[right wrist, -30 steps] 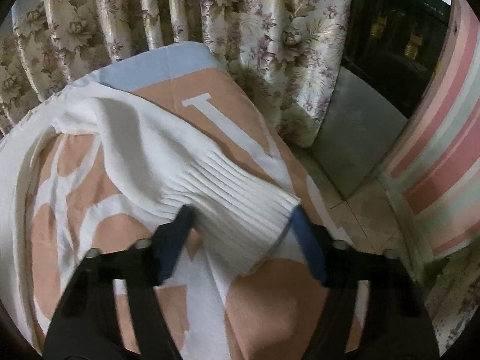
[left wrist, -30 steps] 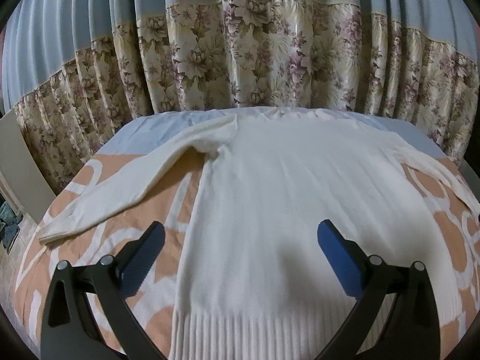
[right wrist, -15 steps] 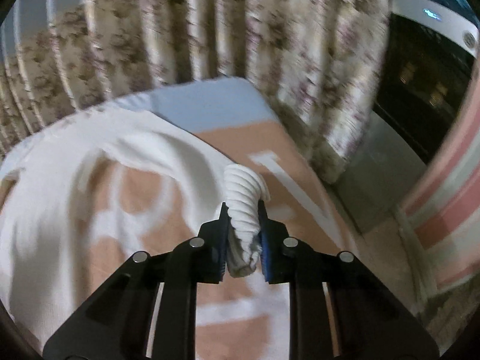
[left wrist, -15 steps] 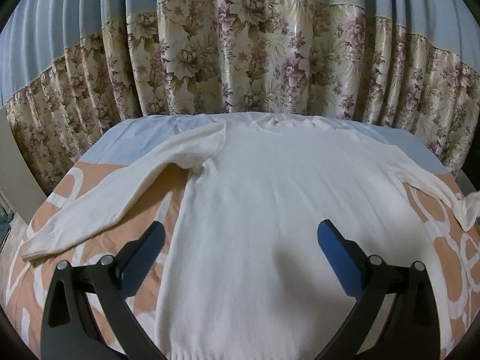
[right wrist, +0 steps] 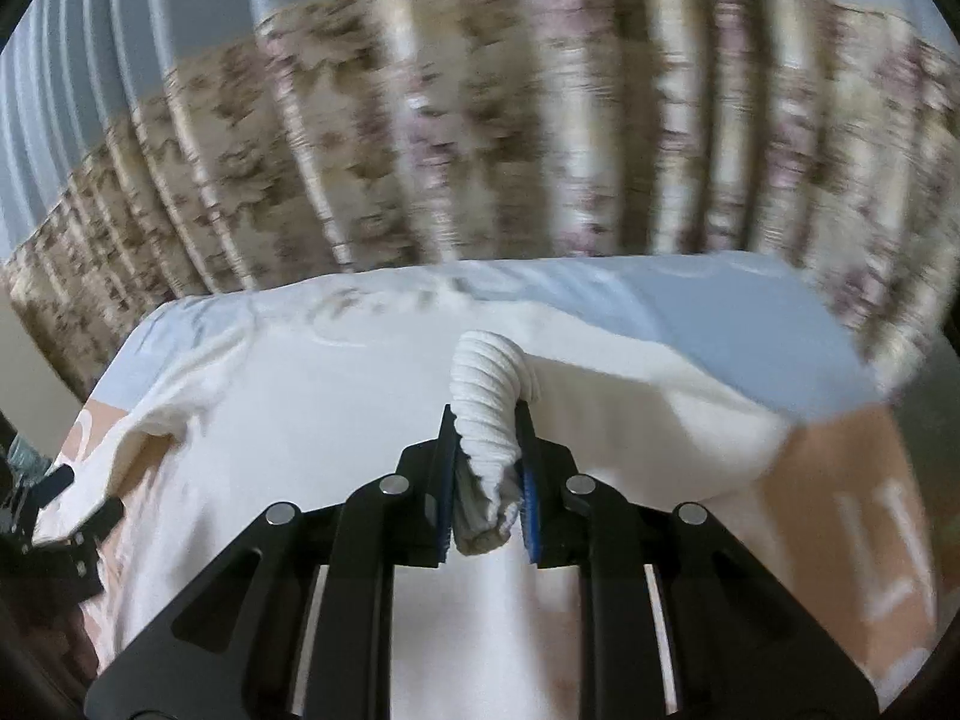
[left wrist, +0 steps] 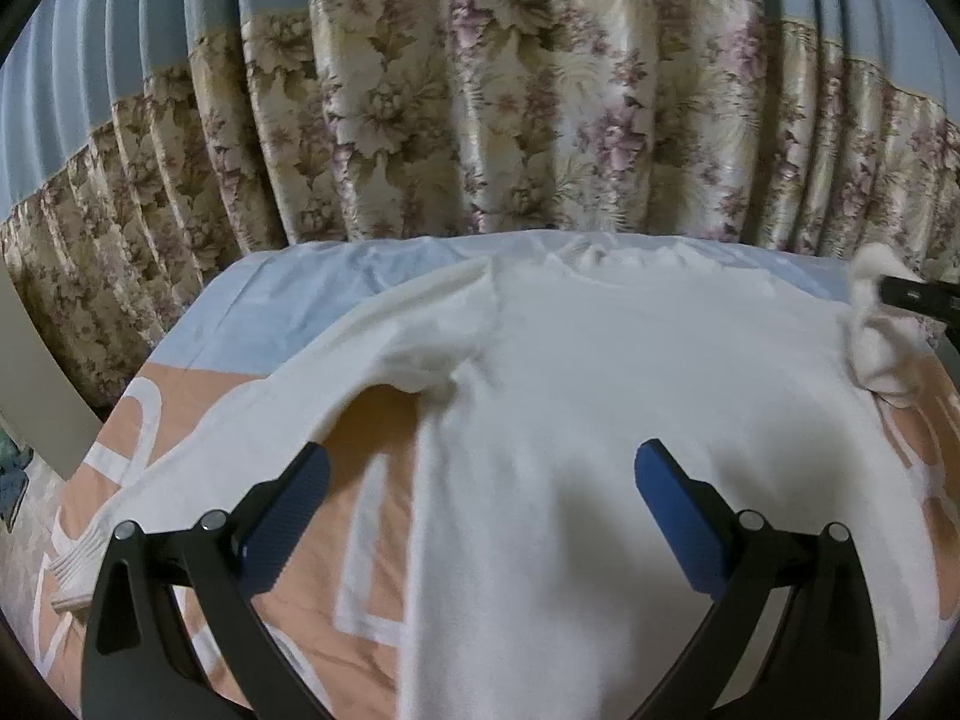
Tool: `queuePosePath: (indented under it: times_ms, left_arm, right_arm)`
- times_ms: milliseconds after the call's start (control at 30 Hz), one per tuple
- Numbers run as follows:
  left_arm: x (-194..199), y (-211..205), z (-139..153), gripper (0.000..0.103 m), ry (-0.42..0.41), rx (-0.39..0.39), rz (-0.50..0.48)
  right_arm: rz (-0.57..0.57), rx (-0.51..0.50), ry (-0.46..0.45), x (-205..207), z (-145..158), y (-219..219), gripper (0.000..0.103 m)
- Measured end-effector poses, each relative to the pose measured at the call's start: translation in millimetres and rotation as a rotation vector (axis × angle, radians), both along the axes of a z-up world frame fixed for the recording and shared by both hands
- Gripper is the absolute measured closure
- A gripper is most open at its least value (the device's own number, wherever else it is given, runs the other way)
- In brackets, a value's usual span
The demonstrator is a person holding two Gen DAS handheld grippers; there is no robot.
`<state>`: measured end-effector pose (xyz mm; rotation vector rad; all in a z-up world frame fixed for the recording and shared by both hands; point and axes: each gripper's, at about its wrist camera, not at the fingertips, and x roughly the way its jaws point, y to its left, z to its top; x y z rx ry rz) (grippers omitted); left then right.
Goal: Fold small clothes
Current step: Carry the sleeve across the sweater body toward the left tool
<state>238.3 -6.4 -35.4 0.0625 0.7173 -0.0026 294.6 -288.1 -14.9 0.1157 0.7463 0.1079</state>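
A white knit sweater (left wrist: 630, 396) lies flat on the bed, collar toward the curtain. Its left sleeve (left wrist: 258, 420) stretches out to the left, cuff near the bed's edge. My left gripper (left wrist: 480, 492) is open and empty, hovering over the sweater's lower body. My right gripper (right wrist: 486, 468) is shut on the ribbed cuff of the right sleeve (right wrist: 486, 396) and holds it lifted over the sweater's body (right wrist: 336, 420). In the left wrist view the lifted sleeve (left wrist: 876, 324) and the right gripper's tip (left wrist: 918, 294) show at the far right.
The bed cover (left wrist: 372, 516) is orange with white shapes and a pale blue band (left wrist: 288, 300) at the far end. A floral curtain (left wrist: 510, 120) hangs close behind the bed. The left gripper (right wrist: 66, 510) shows at the left edge of the right wrist view.
My right gripper closed on the right cuff, lifted it and swung it left over the sweater's body. My left gripper moved forward along the sweater, still open.
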Motion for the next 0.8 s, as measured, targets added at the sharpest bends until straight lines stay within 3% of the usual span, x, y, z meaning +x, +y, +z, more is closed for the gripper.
queuePosePath:
  times_ms: [200, 500, 567, 633, 667, 800]
  left_arm:
    - [14.0, 35.9, -11.9, 0.001, 0.019, 0.003, 0.04]
    - [33.2, 75.7, -18.2, 0.001, 0.029, -0.01, 0.076]
    - [38.6, 78.3, -17.3, 0.001, 0.031, -0.013, 0.083]
    - [43.6, 76.9, -17.2, 0.001, 0.037, -0.014, 0.08]
    - [41.9, 76.8, -18.0, 0.001, 0.042, -0.018, 0.076]
    - [50.8, 63.6, -19.0, 0.001, 0.056, -0.037, 0.057]
  right_arm:
    - [0.12, -0.019, 0.042, 46.4, -28.5, 97.6, 0.085]
    - [0.219, -0.004, 0.066, 72.6, -51.4, 180.2, 0.085]
    - [0.251, 0.011, 0.072, 73.5, -51.7, 187.4, 0.079]
    - [0.263, 0.008, 0.05, 68.1, -46.6, 186.5, 0.028]
    - [0.246, -0.01, 0.014, 61.9, -40.3, 181.5, 0.024]
    - [0.176, -0.013, -0.031, 49.0, -27.7, 146.2, 0.025]
